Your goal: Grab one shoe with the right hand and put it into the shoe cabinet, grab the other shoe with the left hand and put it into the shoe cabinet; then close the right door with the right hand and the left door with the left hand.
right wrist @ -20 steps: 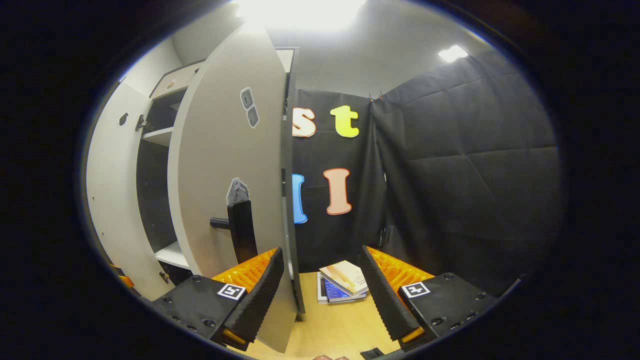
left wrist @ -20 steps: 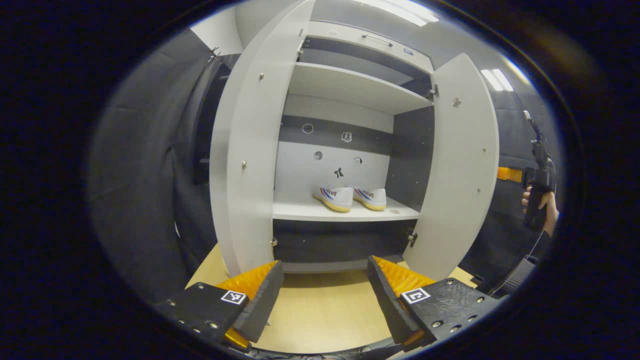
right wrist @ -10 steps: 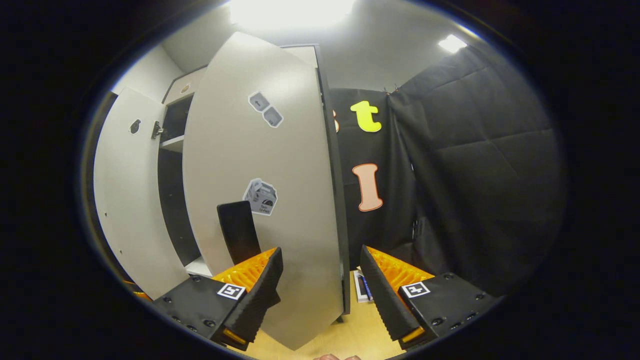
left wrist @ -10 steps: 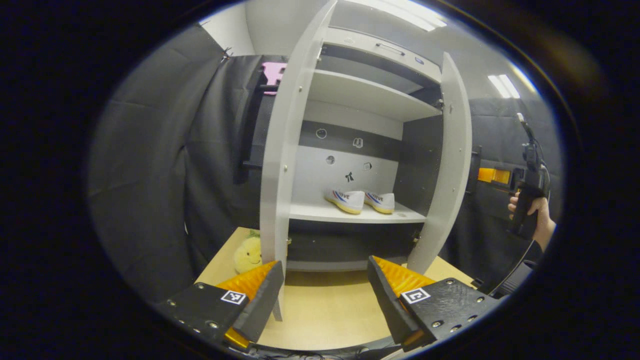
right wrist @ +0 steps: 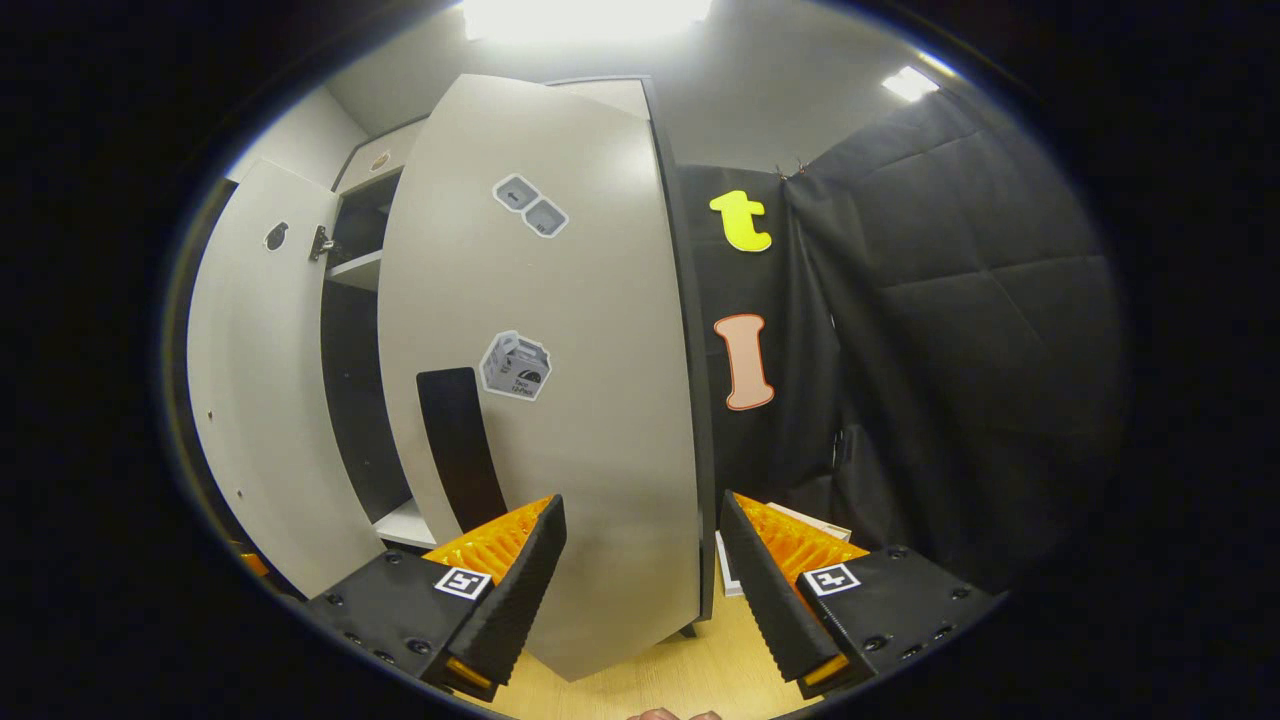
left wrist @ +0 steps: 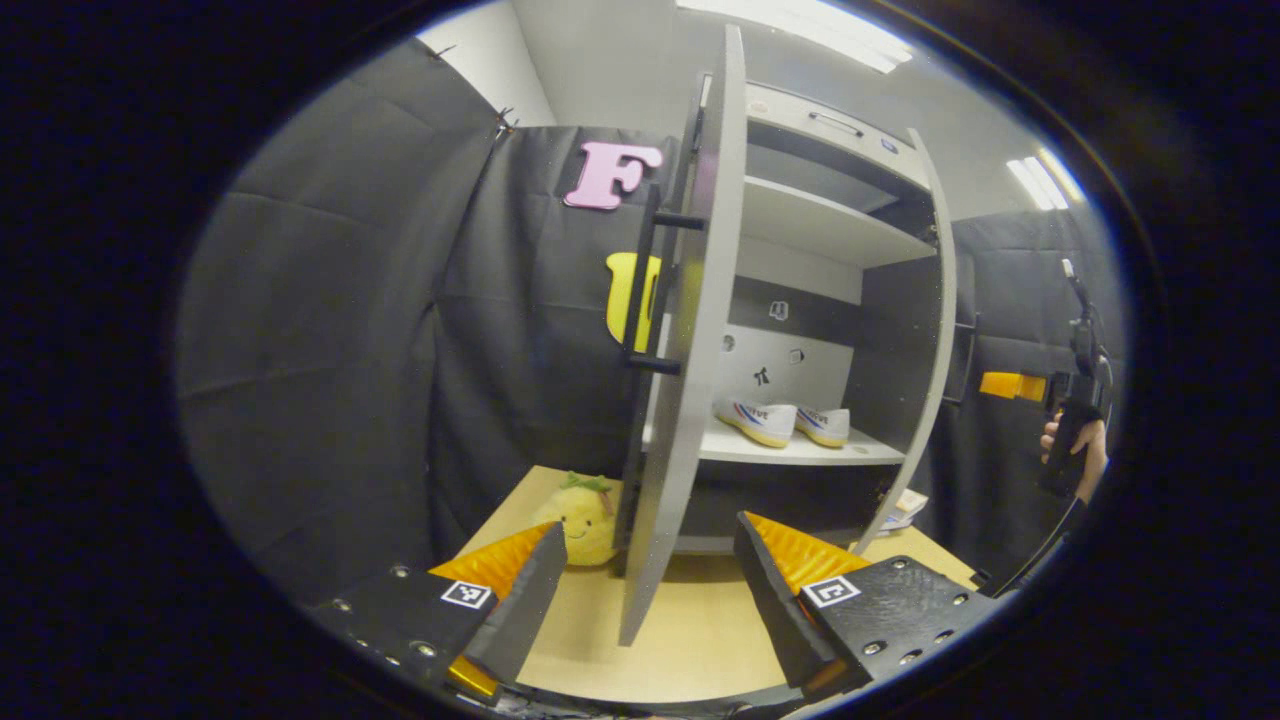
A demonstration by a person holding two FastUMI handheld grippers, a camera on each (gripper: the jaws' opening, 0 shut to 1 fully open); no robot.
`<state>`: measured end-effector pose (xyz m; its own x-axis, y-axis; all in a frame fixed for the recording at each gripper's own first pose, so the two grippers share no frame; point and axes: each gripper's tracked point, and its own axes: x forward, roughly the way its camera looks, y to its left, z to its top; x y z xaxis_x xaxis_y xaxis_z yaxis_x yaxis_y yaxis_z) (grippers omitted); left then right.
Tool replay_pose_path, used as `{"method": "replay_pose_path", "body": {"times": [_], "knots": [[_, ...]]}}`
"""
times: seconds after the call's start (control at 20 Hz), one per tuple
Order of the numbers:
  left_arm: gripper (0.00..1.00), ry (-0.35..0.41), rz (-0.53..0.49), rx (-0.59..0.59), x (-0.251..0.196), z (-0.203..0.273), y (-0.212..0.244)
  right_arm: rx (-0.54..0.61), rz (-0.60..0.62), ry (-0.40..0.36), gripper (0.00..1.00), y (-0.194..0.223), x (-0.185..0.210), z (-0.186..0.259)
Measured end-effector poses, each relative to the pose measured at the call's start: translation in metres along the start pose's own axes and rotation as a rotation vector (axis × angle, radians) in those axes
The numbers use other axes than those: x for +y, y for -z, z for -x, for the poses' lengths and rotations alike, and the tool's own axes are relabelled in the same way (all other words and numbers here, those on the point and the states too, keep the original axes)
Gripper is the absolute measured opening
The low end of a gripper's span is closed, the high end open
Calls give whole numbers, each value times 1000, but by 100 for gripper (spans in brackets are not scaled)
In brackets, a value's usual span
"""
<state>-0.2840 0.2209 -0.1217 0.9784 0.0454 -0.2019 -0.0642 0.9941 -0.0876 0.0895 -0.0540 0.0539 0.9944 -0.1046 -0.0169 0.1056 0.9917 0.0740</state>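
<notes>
Swinging since a second ago, the left door (left wrist: pixel 690 340) now stands edge-on between the wide-open, empty left gripper (left wrist: pixel 645 590); both shoes (left wrist: pixel 785 422) sit shelved. The right door (right wrist: pixel 560 400) (half shut) faces the open, empty right gripper (right wrist: pixel 640 585): push next.

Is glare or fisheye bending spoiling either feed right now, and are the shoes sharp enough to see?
Left gripper view: the shoes are small but sharp on the lit shelf; the left door bows from the lens. Right gripper view: the ceiling light blows out to white, the right door bulges, its stickers stay crisp.
</notes>
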Motion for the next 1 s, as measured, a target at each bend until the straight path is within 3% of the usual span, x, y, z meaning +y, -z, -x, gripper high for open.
{"method": "replay_pose_path", "body": {"times": [0.2,0.25,0.3,0.4,0.6,0.65,0.7,0.75,0.85,1.0], "knots": [[100,-84,-53,-32,39,4,-19,5,2,-2,97,2,4,-1],[89,-108,-67,-37,50,3,-22,8,0,-3,97,5,2,0],[100,-122,-71,-45,57,2,-28,11,-2,-3,98,6,2,0],[100,-137,-69,-67,69,2,-44,18,-2,-3,92,9,2,0],[100,-172,-128,-119,96,-10,-84,33,10,0,98,17,1,4],[95,-176,-143,-131,101,-15,-94,42,10,3,92,22,0,6],[100,-177,-150,-147,104,-20,-104,54,4,4,92,26,0,9],[100,-168,-145,-163,104,-25,-114,64,-6,3,98,31,2,10],[100,-135,-118,-192,103,-38,-130,86,-24,1,97,38,5,13],[100,-51,-43,-221,91,-57,-145,129,-37,12,98,48,5,18]]}}
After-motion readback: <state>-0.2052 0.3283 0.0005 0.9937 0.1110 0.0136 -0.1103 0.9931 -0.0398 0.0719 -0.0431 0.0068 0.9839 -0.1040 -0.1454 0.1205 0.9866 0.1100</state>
